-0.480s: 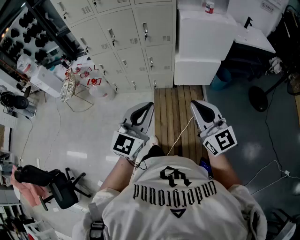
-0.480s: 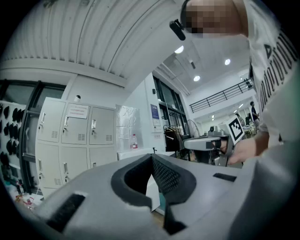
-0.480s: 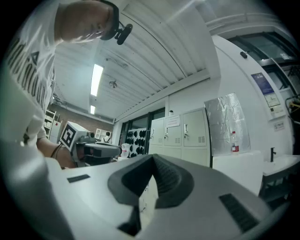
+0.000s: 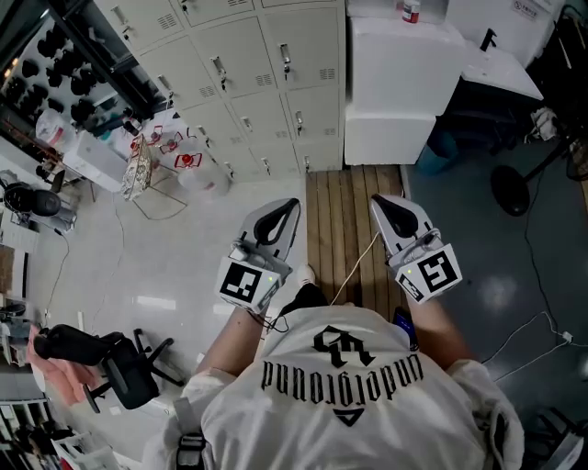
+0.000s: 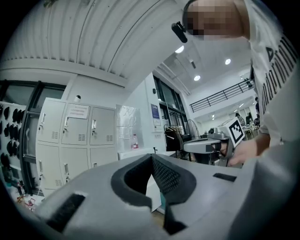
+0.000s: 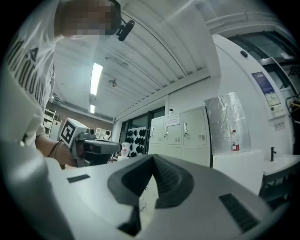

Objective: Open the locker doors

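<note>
The beige lockers (image 4: 266,73) stand across the room, all doors shut, each with a small handle. They also show in the left gripper view as lockers (image 5: 75,140) at the left, and in the right gripper view as lockers (image 6: 187,133) right of centre. I hold both grippers level in front of my body, well short of the lockers. My left gripper (image 4: 290,206) is shut and holds nothing; its jaws meet at the tip in its own view, left gripper (image 5: 152,157). My right gripper (image 4: 378,201) is likewise shut and holds nothing, right gripper (image 6: 151,158).
A strip of wooden slats (image 4: 354,211) runs along the floor under the grippers toward the lockers. White blocks (image 4: 395,83) stand right of the lockers, with a small bottle (image 4: 410,13) on top. Water jugs (image 4: 188,170) and a black office chair (image 4: 119,367) are at the left, a fan stand (image 4: 514,188) at the right.
</note>
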{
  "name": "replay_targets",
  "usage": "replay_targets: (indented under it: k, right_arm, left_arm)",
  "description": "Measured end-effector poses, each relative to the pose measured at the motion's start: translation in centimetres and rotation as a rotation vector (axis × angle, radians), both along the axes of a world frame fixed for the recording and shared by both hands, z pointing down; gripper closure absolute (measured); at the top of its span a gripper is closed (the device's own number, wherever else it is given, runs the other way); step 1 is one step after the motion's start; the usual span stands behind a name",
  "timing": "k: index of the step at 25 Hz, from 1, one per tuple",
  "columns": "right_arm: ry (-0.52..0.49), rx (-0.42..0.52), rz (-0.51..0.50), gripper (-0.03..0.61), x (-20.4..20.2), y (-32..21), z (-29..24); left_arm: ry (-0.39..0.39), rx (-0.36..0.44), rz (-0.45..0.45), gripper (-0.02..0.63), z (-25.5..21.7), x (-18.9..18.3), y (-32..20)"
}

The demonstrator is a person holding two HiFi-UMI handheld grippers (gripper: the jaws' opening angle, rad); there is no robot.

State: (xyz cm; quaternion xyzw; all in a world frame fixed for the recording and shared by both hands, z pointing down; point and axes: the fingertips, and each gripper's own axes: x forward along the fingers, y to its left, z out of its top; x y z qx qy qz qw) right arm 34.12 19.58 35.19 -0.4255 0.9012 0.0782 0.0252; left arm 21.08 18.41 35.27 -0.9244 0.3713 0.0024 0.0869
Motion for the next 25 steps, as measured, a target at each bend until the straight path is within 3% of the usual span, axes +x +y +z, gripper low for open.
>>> replay_targets:
  k: [7,13,19,25]
  right_arm:
    - [-0.011,-0.011,0.014,0.572,0.3,-1.6,-0.3]
    - [-0.012,-0.026,0.014,0.483,-0.2,-4.6,-0.3]
    - [0.011,-0.051,0.001,0.408,-1.7,-10.0,0.3]
    - [0.029,-0.060,-0.008,0.399,-4.1,-17.7,0.4]
  left_arm:
    - [-0.017,0.007,-0.010,0.607,-0.5,0.1,-1.1]
    - [-0.029,0.011,-0.015,0.607,-0.7,-0.4,-3.9]
    - [-0.022,-0.002,-0.016,0.607,0.3,-1.4,-9.3]
    - [-0.018,-0.018,-0.011,0.607,0.9,-3.7,-16.5]
